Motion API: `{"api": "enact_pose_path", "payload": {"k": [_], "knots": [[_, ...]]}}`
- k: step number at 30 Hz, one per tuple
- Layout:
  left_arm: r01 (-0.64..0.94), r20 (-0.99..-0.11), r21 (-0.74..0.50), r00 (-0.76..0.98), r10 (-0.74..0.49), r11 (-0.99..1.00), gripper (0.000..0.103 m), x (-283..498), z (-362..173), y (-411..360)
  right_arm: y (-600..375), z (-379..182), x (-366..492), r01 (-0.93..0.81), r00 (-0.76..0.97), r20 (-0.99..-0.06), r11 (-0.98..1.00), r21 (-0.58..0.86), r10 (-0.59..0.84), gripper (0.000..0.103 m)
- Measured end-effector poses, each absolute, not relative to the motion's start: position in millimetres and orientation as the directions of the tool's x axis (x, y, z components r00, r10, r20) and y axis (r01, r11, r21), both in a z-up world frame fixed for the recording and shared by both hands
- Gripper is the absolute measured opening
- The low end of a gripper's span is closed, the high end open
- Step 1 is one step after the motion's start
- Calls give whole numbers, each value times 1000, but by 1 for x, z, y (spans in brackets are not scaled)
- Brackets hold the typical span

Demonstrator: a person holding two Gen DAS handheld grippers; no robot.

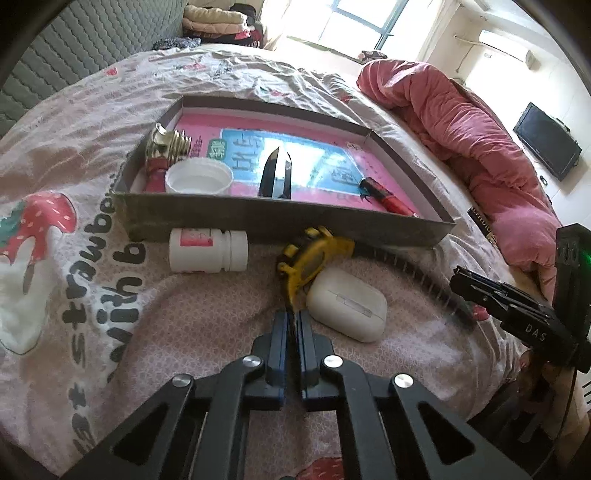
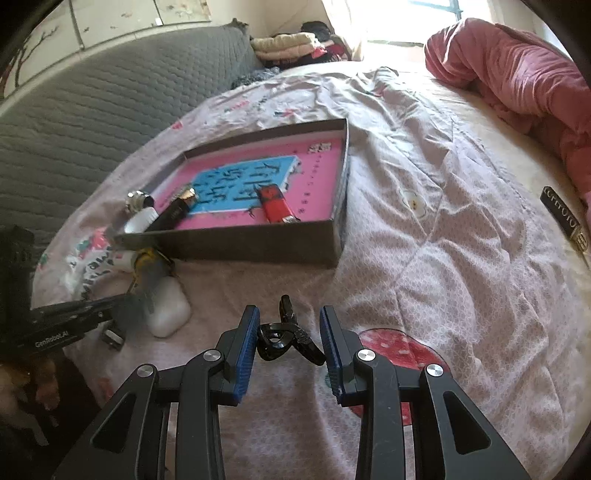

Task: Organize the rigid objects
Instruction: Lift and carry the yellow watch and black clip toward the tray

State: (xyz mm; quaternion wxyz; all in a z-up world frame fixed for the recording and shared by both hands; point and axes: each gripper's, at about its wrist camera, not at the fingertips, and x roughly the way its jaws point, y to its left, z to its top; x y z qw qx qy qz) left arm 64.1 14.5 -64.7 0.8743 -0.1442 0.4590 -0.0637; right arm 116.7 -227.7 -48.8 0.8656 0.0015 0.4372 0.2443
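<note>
Items number one yellow plastic utility knife (image 1: 312, 260) pinched by the left tool (image 1: 292, 314), one black clip (image 2: 286, 338) between the spread right tool (image 2: 289, 326), and one grey cardboard tray (image 1: 280, 218).

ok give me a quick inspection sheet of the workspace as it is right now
Surface: bed sheet with strawberry print, wrinkled.
Job's things: shallow box holds a white lid, a metal fitting, a black tool and a red lighter. Outside it, near its front wall: white bottle on its side, yellow tool, white case, black clip.
Clutter: dark tag on the sheet, far from the box.
Grippers: left gripper shut on yellow tool; right gripper open, fingers on either side of the black clip.
Cables: nothing seen.
Surroundings: pink duvet, grey headboard, folded clothes, window.
</note>
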Motion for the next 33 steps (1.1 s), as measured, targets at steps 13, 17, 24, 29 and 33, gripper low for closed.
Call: {"api": "enact_pose_path", "payload": {"k": [13, 17, 24, 29, 33], "knots": [[-50, -817, -340, 511, -268, 939, 5, 74, -76, 18, -212, -54, 118, -454, 483, -766, 870, 194, 423, 34], [-49, -827, -333, 495, -267, 942, 5, 81, -82, 15, -211, -55, 121, -450, 483, -768, 872, 193, 420, 34], [-11, -828, -254, 520, -211, 967, 4, 84, -82, 3, -210, -56, 126, -449, 499, -762, 875, 180, 413, 34], [-3, -814, -231, 549, -191, 973, 3, 78, -70, 0, -215, -52, 129, -434, 512, -742, 876, 210, 431, 34], [6, -782, -235, 593, -193, 972, 3, 67, -53, 4, -219, -43, 126, -444, 532, -709, 866, 231, 462, 34]]}}
